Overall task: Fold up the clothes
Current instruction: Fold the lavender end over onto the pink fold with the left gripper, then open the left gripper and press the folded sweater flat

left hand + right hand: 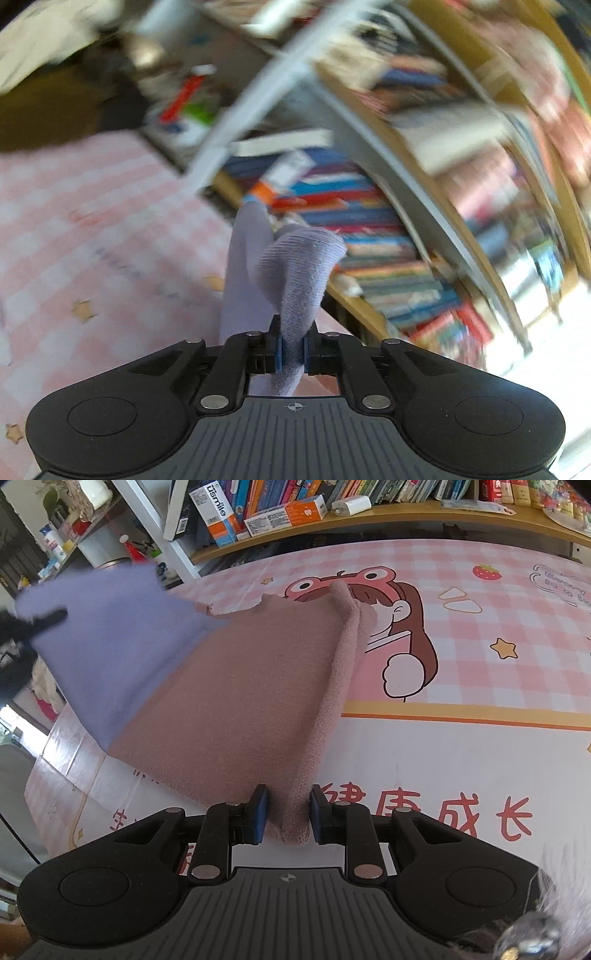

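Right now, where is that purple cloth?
The purple cloth is pinched in the left gripper, lifted above the pink checked table cover; in the right wrist view it hangs left of the pink garment.

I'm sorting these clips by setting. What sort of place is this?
Probably a home room: crowded bookshelves, a table with a pink cartoon cloth, knitted clothes being folded.
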Demonstrator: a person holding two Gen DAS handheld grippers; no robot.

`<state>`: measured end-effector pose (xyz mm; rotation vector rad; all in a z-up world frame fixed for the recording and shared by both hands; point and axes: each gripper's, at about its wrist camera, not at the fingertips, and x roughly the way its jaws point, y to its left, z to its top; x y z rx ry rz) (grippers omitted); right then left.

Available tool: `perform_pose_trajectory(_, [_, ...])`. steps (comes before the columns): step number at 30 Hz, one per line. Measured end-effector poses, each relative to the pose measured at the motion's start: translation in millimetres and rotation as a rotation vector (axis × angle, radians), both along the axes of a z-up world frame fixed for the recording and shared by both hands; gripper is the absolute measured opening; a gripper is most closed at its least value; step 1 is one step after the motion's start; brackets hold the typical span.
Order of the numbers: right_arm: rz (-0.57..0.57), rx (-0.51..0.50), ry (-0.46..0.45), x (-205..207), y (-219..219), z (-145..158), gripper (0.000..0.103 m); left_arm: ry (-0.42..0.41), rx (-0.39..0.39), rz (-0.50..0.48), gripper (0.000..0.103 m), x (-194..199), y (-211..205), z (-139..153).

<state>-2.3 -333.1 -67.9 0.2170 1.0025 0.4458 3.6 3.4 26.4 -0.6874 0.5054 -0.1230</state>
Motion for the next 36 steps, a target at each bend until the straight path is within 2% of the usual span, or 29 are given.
perform_pose_trajectory(3, [0.022, 0.005, -0.015, -1, -2, -1, 0.022, -0.018, 0.128, -0.099, 0.008, -2, -46, 14])
perform_pose_trajectory(6, [0.039, 0.026, -0.026, -2, -6, -3, 0.022, -0.010, 0.297, -0.218, 0.009, -5, -98, 14])
perform_pose_trajectory(9, [0.055, 0.052, -0.030, -2, -10, -6, 0.022, 0.050, 0.558, -0.387, 0.013, -8, -159, -10])
perform_pose_trajectory(11, [0.068, 0.070, -0.029, 0, -14, -7, 0.022, 0.123, 0.780, -0.482, 0.018, -12, -196, -38])
perform_pose_trajectory(12, [0.076, 0.073, -0.030, 1, -15, -7, 0.020, 0.153, 0.885, -0.515, 0.009, -14, -212, -52])
perform_pose_trajectory(13, [0.086, 0.073, -0.034, 1, -16, -8, 0.018, 0.144, 0.948, -0.508, 0.009, -19, -220, -58])
perform_pose_trajectory(15, [0.081, 0.112, -0.019, 4, -22, -11, 0.018, 0.142, 0.967, -0.495, 0.013, -22, -222, -60])
perform_pose_trajectory(19, [0.065, 0.184, 0.022, 8, -34, -16, 0.018, 0.166, 0.914, -0.478, 0.020, -24, -218, -54])
perform_pose_trajectory(21, [0.054, 0.202, 0.038, 6, -41, -14, 0.021, 0.160, 0.876, -0.500, 0.034, -31, -216, -50])
perform_pose_trajectory(23, [0.028, 0.221, 0.040, 4, -53, -11, 0.025, 0.149, 0.836, -0.537, 0.040, -38, -214, -47])
perform_pose_trajectory(25, [-0.021, 0.234, 0.025, 1, -66, -4, 0.027, 0.139, 0.848, -0.579, 0.041, -49, -214, -48])
perform_pose_trajectory(28, [-0.113, 0.193, -0.079, -1, -76, 18, 0.027, 0.147, 0.837, -0.614, 0.041, -56, -208, -52])
perform_pose_trajectory(31, [-0.102, 0.208, -0.189, 1, -70, 44, 0.030, 0.144, 0.760, -0.604, 0.041, -57, -195, -46])
perform_pose_trajectory(33, [-0.038, 0.258, -0.195, 5, -54, 52, 0.037, 0.103, 0.695, -0.603, 0.041, -58, -184, -34])
perform_pose_trajectory(36, [0.005, 0.283, -0.158, 14, -26, 53, 0.038, 0.026, 0.585, -0.615, 0.041, -58, -159, -13])
